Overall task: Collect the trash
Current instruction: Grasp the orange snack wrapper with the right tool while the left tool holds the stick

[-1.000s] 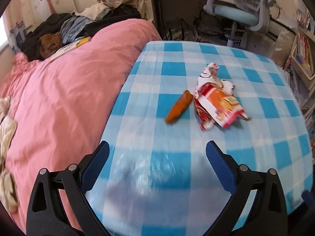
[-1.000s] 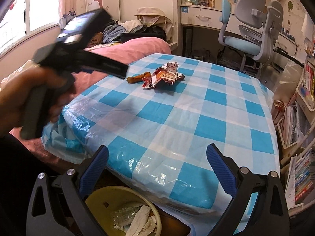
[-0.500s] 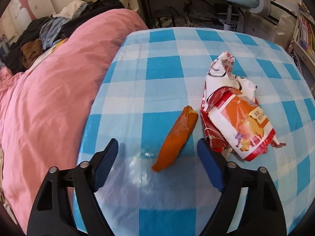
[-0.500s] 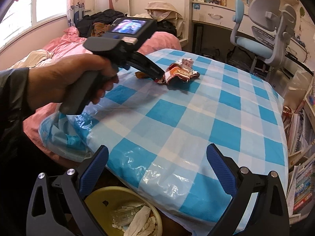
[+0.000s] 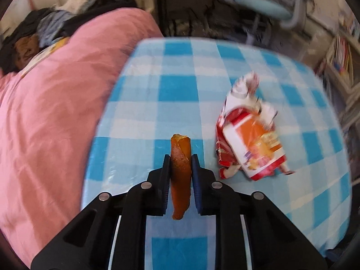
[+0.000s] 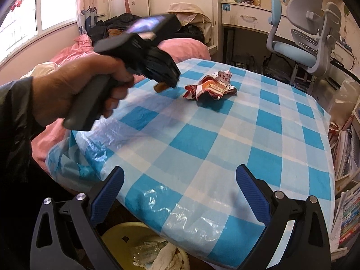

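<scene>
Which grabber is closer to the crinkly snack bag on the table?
The left one. The left gripper sits just beside the snack bag, pinching an orange peel. The right gripper hangs open back at the table's near edge, above a yellow bin.

Pink duvet (image 5: 51, 117), desk chair (image 6: 306, 33).

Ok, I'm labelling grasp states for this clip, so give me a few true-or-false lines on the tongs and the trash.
1. The left tongs are shut on the orange peel. True.
2. The right tongs hold the wrapper. False: they are open and empty, and the wrapper lies on the table.
3. The wrapper lies to the right of the peel in the left wrist view. True.
4. The yellow bin is empty. False: crumpled trash is inside it.
5. The bin stands on the table. False: it sits below the table's edge.
</scene>
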A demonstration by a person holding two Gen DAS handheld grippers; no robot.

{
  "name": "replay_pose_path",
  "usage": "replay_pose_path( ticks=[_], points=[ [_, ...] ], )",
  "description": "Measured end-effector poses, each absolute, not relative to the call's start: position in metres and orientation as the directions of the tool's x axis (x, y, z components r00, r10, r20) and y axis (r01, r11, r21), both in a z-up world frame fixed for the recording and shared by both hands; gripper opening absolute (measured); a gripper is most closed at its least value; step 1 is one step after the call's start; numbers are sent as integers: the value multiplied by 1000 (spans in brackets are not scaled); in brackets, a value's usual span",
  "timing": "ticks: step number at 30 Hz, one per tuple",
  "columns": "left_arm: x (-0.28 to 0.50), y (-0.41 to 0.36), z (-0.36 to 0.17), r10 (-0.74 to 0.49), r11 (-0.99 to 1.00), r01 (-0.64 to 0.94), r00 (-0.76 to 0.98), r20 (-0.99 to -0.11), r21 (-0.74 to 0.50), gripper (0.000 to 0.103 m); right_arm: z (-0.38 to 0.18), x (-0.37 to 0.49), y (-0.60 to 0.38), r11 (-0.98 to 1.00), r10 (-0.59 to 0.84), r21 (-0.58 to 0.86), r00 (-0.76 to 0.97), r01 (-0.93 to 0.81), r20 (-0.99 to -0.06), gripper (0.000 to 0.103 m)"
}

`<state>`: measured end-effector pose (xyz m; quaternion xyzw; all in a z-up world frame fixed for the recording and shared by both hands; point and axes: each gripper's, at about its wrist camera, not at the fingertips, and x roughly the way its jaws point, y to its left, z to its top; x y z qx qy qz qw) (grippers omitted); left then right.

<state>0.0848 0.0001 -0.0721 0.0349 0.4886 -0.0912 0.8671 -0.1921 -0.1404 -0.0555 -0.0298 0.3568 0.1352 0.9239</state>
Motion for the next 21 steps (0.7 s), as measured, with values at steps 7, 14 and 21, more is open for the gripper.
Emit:
replay_pose_path(
  ticks=[7,14,21],
  points=[
    [40,15,-26,-184,983,124,621,-762,-137,17,-37,-161,-144,962,227,31,727,-273,-648,95],
    [41,12,-13,-179,984,132,648,-740,-123,18,-27,-97,-153,953,226,4,705,-302,-673,95],
    [46,13,-3,-188,982,138,662,-726,-129,18,-37,-57,-170,961,265,132,669,-243,-695,95]
  ],
)
